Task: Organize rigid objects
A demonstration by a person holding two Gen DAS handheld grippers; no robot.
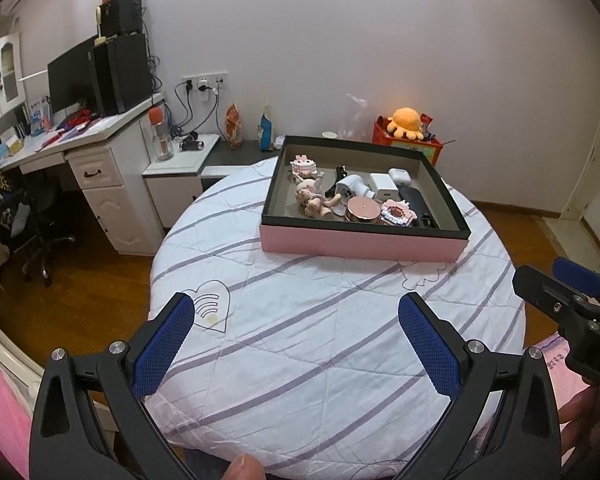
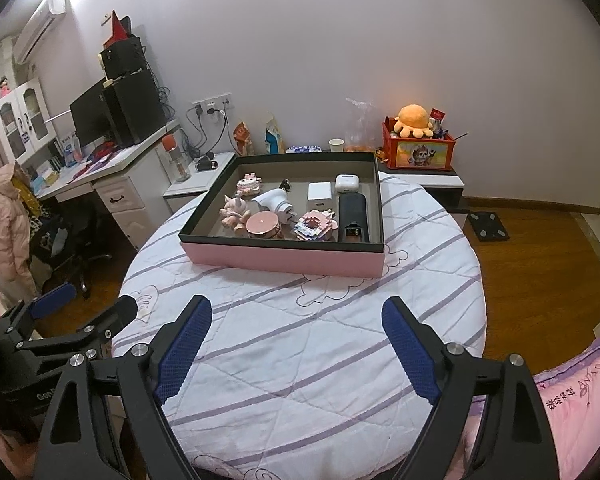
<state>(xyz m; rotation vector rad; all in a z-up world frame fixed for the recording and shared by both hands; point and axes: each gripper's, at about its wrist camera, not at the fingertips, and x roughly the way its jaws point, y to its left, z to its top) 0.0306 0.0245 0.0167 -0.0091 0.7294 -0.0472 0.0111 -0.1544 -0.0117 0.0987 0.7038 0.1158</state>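
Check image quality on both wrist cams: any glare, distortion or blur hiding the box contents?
Left wrist: strong fisheye bending with dark corners; the pink box and the items in it are sharp and evenly lit, left gripper open. Right wrist: same bending, blown-out glare at the top left near the air conditioner; the box stays clear, right gripper open.

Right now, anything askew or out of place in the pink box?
Nothing spilled or visibly damaged. The pink box sits flat on the striped quilt. Inside, the doll lies on its side, jumbled against the round pink case and white plug adapter. The black remote lies straight. Both grippers hang open, empty.
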